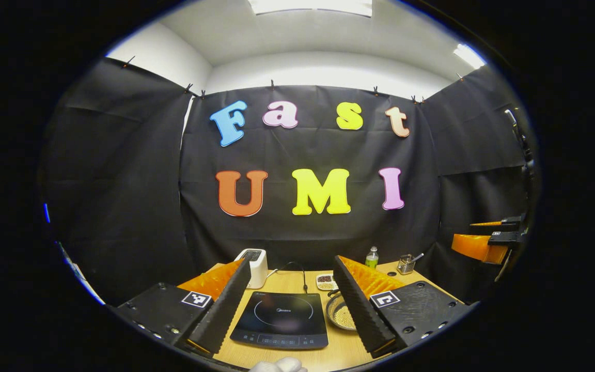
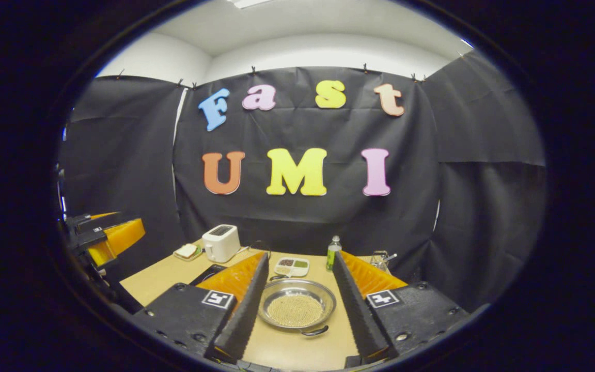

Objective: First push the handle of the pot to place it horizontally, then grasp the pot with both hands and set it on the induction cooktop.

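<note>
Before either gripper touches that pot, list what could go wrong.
1. The pot holds loose grain; a hard push on its handle or a tilted lift could spill it.
2. The divided dish sits just behind the pot, so turning it may knock the dish.
3. The cooktop has its control strip at the near edge; setting the pot down short could land on it.

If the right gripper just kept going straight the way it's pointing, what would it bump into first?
Probably the pot. It sits on the table directly ahead, between the open fingers of the right gripper. How far ahead is hard to judge.
</note>
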`<state>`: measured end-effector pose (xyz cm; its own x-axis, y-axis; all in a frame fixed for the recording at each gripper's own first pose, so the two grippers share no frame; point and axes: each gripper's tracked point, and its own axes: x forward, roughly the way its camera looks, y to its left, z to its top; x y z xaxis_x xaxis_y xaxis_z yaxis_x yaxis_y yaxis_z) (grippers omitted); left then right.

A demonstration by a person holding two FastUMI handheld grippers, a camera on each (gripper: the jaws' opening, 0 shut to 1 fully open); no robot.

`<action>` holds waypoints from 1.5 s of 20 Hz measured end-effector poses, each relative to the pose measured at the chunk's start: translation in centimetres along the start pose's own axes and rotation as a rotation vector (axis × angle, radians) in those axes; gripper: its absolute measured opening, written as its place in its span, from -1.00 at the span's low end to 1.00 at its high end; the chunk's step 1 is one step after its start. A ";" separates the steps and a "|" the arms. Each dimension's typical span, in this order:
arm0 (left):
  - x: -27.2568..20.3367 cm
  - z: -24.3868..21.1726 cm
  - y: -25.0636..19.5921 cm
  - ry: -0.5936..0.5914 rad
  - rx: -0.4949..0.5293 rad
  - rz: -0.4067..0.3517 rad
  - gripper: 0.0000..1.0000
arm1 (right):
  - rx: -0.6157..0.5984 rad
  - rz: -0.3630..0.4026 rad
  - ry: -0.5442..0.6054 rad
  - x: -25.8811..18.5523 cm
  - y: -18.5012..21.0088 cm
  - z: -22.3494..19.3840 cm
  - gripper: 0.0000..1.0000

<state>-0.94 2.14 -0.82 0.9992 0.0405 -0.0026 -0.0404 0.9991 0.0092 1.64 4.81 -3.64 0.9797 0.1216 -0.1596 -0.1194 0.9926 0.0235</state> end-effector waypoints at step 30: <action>0.8 -2.0 -1.6 0.113 0.041 0.216 0.92 | -0.083 0.250 0.722 11.5 -1.1 -32.2 -0.98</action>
<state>-0.09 0.62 -2.84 0.9605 0.2565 -0.1080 -0.2510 0.9660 0.0625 7.89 5.20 -37.28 0.5770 0.2866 -0.7648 -0.3629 0.9289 0.0743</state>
